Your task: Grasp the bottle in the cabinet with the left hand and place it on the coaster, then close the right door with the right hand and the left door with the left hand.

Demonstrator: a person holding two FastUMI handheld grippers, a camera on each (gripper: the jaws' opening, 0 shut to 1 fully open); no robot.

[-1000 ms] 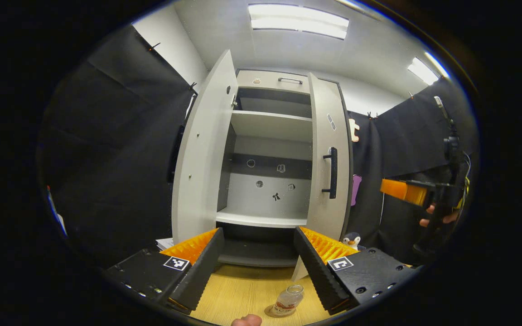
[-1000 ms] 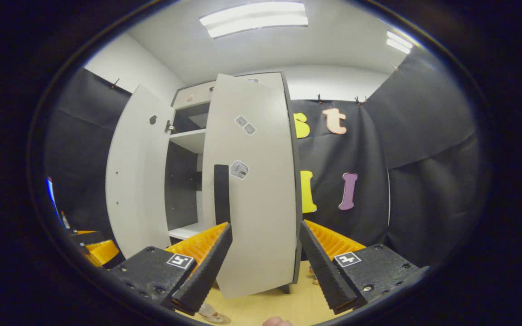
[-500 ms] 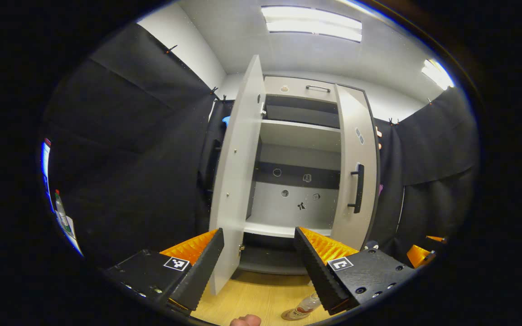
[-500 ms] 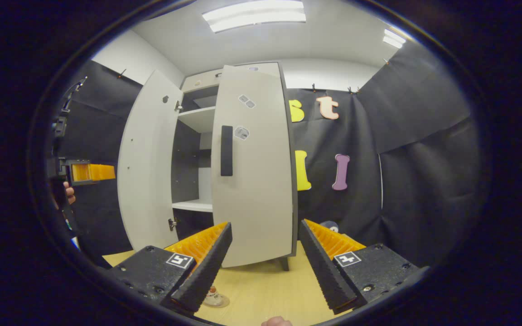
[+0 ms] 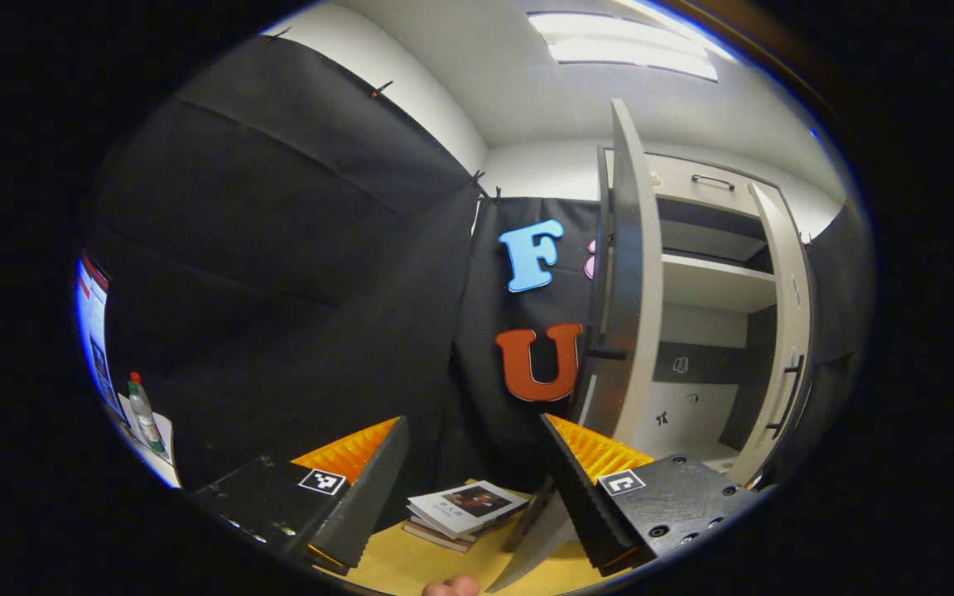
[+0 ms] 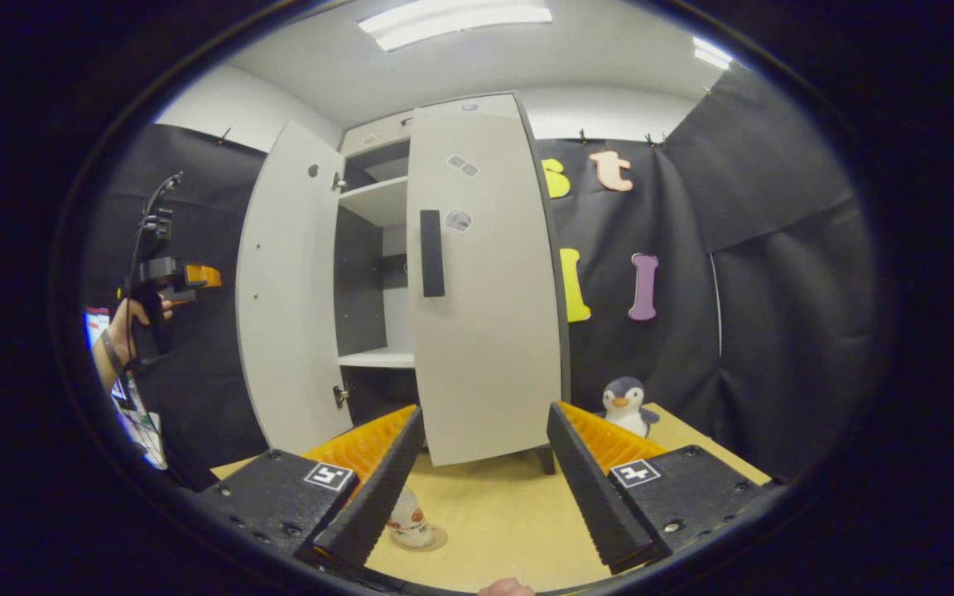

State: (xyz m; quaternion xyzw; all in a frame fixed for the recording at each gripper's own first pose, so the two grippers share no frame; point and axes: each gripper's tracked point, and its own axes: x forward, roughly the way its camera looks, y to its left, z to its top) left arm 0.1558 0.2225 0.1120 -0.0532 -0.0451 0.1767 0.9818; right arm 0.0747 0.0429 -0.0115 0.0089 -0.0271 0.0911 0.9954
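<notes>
In the right gripper view the small clear bottle (image 6: 407, 520) stands on a round coaster (image 6: 436, 540) on the wooden table (image 6: 493, 513), partly behind my right gripper's left finger. My right gripper (image 6: 485, 476) is open and empty, back from the cabinet's right door (image 6: 485, 281), which stands almost closed. The left door (image 6: 282, 290) is wide open. The left gripper (image 6: 183, 277) is held up in a hand, left of that door. In the left gripper view my left gripper (image 5: 470, 480) is open and empty, with the left door's edge (image 5: 630, 273) to its right.
A toy penguin (image 6: 624, 400) sits on the table right of the cabinet. A stack of books (image 5: 460, 511) lies on the table left of the cabinet. A green bottle (image 5: 142, 410) stands far off at the left edge. Black cloth walls surround the booth.
My left gripper has swung left, from facing the open cabinet to the outer side of the left door. My right gripper has pulled back from the right door, which looks more closed.
</notes>
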